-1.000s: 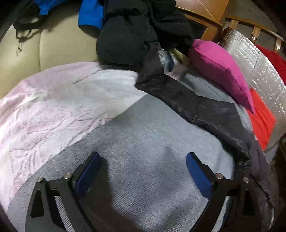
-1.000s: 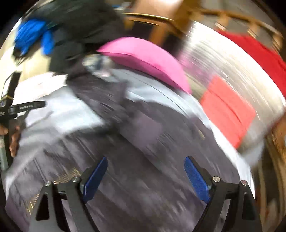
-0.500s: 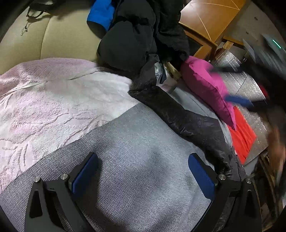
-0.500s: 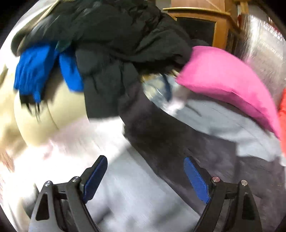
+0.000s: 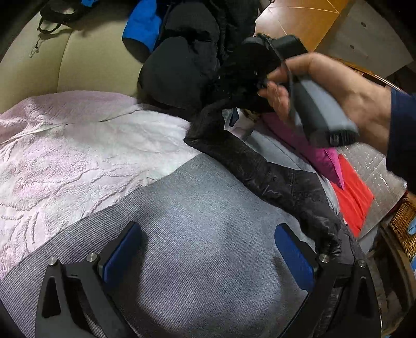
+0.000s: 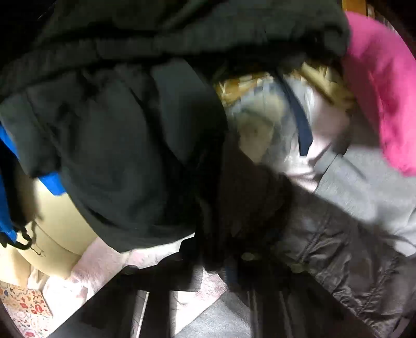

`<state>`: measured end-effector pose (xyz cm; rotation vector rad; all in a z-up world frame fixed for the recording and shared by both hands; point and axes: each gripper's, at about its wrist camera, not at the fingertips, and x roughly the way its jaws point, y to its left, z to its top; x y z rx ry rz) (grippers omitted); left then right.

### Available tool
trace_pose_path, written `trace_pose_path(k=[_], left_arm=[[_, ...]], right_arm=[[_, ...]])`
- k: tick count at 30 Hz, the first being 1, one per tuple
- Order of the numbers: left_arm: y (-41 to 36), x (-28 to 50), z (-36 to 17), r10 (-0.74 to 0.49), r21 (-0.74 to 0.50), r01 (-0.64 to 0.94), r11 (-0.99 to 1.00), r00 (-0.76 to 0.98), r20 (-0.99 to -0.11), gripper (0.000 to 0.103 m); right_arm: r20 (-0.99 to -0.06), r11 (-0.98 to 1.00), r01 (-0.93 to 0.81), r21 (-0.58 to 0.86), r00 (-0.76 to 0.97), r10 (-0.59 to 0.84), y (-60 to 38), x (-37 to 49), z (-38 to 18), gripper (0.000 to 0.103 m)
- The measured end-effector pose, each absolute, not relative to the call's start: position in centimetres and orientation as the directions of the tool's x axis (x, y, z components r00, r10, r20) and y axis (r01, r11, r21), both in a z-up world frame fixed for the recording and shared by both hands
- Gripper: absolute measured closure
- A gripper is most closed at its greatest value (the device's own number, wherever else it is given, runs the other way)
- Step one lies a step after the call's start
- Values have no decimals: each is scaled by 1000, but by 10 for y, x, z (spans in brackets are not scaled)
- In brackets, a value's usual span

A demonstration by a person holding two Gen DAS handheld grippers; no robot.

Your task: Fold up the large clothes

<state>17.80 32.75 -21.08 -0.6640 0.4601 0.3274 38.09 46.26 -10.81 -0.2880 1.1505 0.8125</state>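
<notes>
On the grey knit cover [image 5: 202, 234], centre of left wrist view: 1 left gripper [image 5: 208, 253], jaws wide apart, nothing between them, both blue pads [image 5: 122, 253] over bare knit.

Items, placed rel. to grey knit cover:
- 1 dark quilted jacket [image 5: 280, 182], the task garment, lies along cover's right edge, running from the far clothes pile to near the left gripper's right finger; partly on the cover. Also in right wrist view [image 6: 351, 260], close up, creased.
- 1 right hand [image 5: 335, 85], above the cover's far right, gripping the grey handle of the right gripper [image 5: 249, 75]. Gripper's tip is at the jacket's far end, against the black pile; jaw state cannot tell, blurred and dark in both views.
- 1 pile of black clothes [image 5: 187, 62], beyond the cover's far edge; fills the right wrist view [image 6: 124, 145].
- 1 blue garment [image 5: 141, 28], behind the pile.
- 1 pale pink textured blanket [image 5: 65, 156], left of cover, touching it.
- 1 pink cushion [image 5: 319, 153], right of cover, beside jacket.
- 1 red cloth [image 5: 353, 192], right of cushion.

Surface & room: beige sofa back [image 5: 91, 59] beyond blanket; wooden furniture [image 5: 299, 23] far right; wicker basket [image 5: 405, 223] at right edge.
</notes>
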Motion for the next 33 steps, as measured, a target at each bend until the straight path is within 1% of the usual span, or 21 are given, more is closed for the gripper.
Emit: trace_pose_path(k=[3,8,10,13,14,15,16,17,18,19,20,21,22,25,27,30,33], left_arm=[[328,179,-210,145,-509,-432,744,849,-509,1],[329,181,-209,140,-502,-440,745,838,-527,1],[330,183,-208,132,-504,-441,743,834,-535,0],[338,188,-201,94,-529,-462,712,809,-580,0],[345,190,-196,40,-578,-465,670,801,-598,0],[353,190,-193,-73,-696,-418,584,826,-559,0],[358,189,-191,-149,-778,-372,505,851,-503,0],[361,190,-187,-233,-875,-306,376,883,-409,0],[359,195,-184,-304,-932,-249,265,895,-326,0],[356,202,-183,-357,-957,-216,195,893,-274,0],[349,214,-184,-432,-980,-173,99,880,-199,0],[342,227,-185,-481,-988,-154,17,865,-143,0],[338,235,-188,-498,-988,-152,-34,859,-116,0],[325,260,-202,-508,-941,-121,-317,859,61,0],[317,269,-207,-488,-897,-109,-428,863,129,0],[303,279,-208,-471,-853,-94,-513,862,188,0],[288,287,-205,-476,-825,-111,-554,855,205,0]], right_arm=[[-863,675,-710,201,198,464,439,372,-97,91],[-801,681,-703,207,278,530,368,361,-42,91],[-767,689,-691,220,315,560,330,357,-11,91],[-729,694,-680,236,348,589,282,348,26,91],[-715,697,-676,241,362,599,264,344,38,91],[-701,696,-674,248,371,609,247,341,49,91],[-688,694,-673,254,379,619,232,336,58,91],[-678,692,-675,257,384,627,222,333,65,91],[-664,687,-677,263,390,638,207,327,73,91],[-653,683,-679,268,393,648,196,323,80,91],[-641,680,-682,269,400,655,186,316,89,91],[-632,678,-684,270,406,661,177,313,94,91],[-620,675,-685,275,410,669,166,308,99,91],[-593,674,-683,281,429,681,138,301,115,91],[-577,676,-683,277,444,685,117,296,123,91],[-559,677,-684,271,461,689,96,287,132,91],[-531,673,-684,282,473,703,71,277,139,91]])
